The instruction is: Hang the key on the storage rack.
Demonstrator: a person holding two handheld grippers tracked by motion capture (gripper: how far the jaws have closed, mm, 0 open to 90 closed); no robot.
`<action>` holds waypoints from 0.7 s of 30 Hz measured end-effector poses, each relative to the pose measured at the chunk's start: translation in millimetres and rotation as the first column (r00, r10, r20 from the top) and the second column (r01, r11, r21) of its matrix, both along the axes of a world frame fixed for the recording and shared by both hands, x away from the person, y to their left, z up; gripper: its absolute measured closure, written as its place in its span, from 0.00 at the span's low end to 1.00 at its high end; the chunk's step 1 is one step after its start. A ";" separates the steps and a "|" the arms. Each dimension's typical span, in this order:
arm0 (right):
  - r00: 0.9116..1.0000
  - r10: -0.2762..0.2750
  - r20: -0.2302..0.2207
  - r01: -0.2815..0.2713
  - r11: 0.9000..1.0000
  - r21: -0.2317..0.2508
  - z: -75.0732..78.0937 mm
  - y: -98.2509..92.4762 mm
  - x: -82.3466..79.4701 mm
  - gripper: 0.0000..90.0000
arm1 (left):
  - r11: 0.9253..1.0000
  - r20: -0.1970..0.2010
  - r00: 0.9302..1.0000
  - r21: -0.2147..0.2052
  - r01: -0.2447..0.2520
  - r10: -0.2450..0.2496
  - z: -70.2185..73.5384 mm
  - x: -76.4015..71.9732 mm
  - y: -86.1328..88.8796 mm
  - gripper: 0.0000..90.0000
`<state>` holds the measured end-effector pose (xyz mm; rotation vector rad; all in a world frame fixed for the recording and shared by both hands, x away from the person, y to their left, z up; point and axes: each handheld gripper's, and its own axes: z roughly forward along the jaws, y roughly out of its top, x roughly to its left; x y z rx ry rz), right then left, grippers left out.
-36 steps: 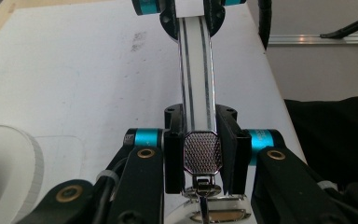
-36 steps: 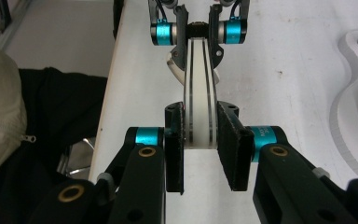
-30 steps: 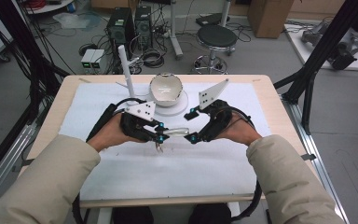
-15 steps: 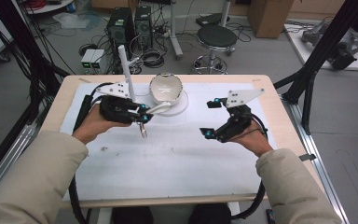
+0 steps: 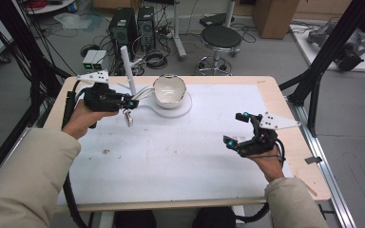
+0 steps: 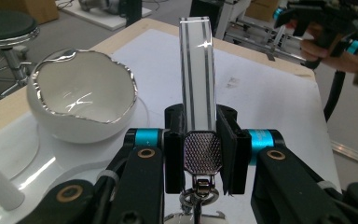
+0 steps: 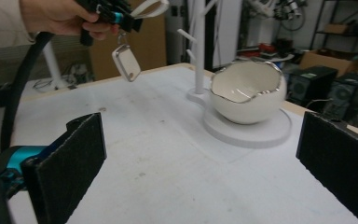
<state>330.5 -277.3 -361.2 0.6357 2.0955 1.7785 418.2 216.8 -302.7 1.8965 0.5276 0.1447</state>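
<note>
Left hand-held gripper is clenched on a white strap with dark stripes; in the left gripper view the strap stands up between the closed pads, with a mesh-textured metal clasp and a ring just below the grip. From that ring a small silver-edged tag dangles in the air, seen in the high view just left of the bowl and a little nearer the person. In the right gripper view the tag hangs tilted under the left hand, well above the surface.

Right hand-held gripper is released: its jaws have just been opening, and in the right gripper view the two black pads stand wide apart with nothing between them. It sits well to the right of the bowl and nearer the person, low over the surface, held by the right hand.

The bowl is white with a jagged silver rim, like a cracked eggshell, and rests on a round white base. A white post with short pegs rises just left of the bowl, beyond the left hand-held gripper. The surface around the bowl is white with a few dark smudges.
</note>
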 end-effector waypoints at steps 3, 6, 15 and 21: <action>0.997 -0.066 0.029 0.064 0.996 0.057 -18.0 -10.2 -8.9 0.01 | 0.999 -0.023 0.999 -0.022 -0.031 0.030 -2.5 5.5 9.7 0.82; 0.994 -0.102 0.033 0.100 0.993 0.065 -28.9 -13.8 -13.0 0.01 | 0.998 -0.044 0.998 -0.031 -0.056 0.054 -5.5 11.5 18.2 0.83; 0.985 -0.166 0.041 0.164 0.985 0.053 -50.9 -17.7 -19.6 0.01 | 0.992 -0.094 0.989 -0.055 -0.116 0.110 -15.4 26.1 31.3 0.82; 0.981 -0.191 0.035 0.189 0.981 0.051 -62.0 -19.7 -21.5 0.01 | 0.987 -0.120 0.983 -0.063 -0.145 0.137 -21.4 33.5 39.7 0.83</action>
